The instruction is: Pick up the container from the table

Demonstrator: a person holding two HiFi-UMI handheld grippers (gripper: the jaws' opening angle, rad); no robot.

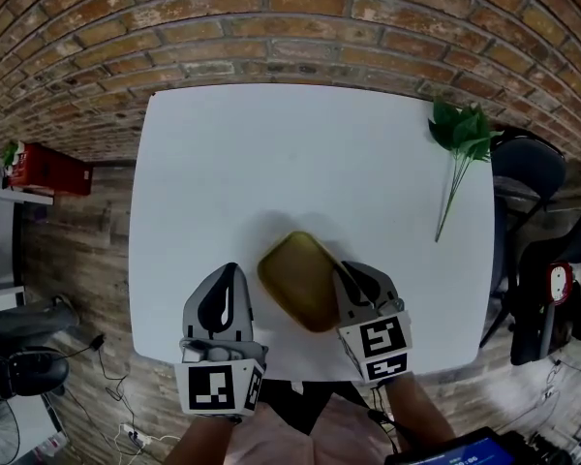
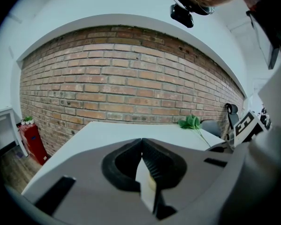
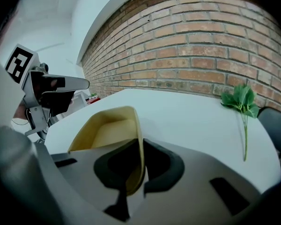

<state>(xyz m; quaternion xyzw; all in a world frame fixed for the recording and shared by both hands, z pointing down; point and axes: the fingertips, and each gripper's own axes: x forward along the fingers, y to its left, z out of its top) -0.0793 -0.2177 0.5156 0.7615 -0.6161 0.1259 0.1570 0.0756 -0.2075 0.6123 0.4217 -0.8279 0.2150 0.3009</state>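
A shallow yellow container (image 1: 300,279) lies on the white table (image 1: 271,153) near its front edge. My right gripper (image 1: 351,281) sits at the container's right rim. In the right gripper view the container (image 3: 107,130) has its thin side wall pinched between the two dark pads, so my right gripper (image 3: 141,146) is shut on it. My left gripper (image 1: 228,296) rests just left of the container, apart from it. In the left gripper view my left gripper (image 2: 141,142) has its tips meeting, with nothing between them.
A green leafy sprig (image 1: 460,134) lies near the table's right edge. Dark chairs (image 1: 528,168) stand to the right, and a red crate (image 1: 44,168) sits on the floor at the left. A brick wall runs behind the table.
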